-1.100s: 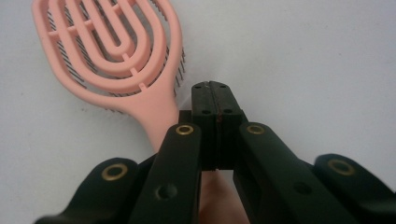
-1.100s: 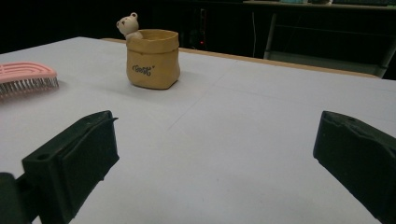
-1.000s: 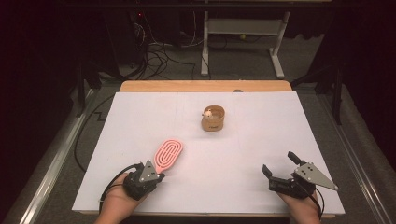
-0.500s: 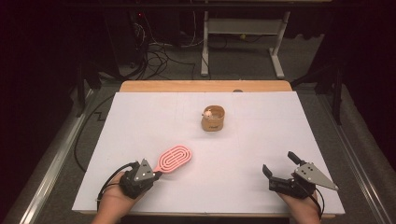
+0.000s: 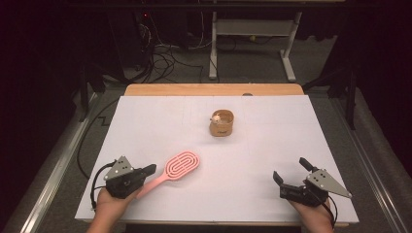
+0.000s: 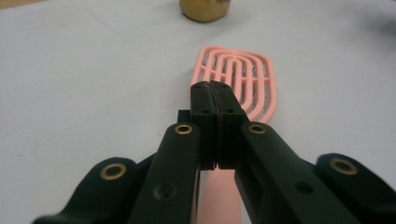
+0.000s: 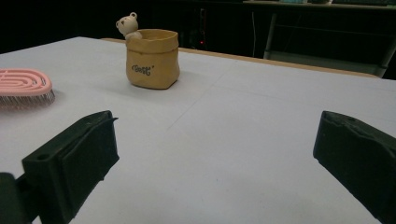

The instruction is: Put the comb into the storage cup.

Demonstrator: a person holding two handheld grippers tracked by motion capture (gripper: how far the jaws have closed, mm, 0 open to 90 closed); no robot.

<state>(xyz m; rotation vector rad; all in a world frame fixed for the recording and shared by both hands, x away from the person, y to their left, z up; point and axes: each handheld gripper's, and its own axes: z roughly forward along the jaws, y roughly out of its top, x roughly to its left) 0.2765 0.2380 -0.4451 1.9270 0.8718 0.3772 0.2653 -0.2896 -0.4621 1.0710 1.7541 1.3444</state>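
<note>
We hold the light, stiff pink hairbrush [image 5: 180, 166], lying near-left on the white table [image 5: 272, 145], by its slim handle in the clamped left gripper [image 5: 148, 169]; right gripper [image 5: 290, 171] gapes empty.

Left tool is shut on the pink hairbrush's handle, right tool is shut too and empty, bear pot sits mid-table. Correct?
Not quite: the right tool is open, its jaws wide apart and empty, as the right gripper view shows. The left tool is shut on the pink hairbrush, and the bear pot sits mid-table.
</note>
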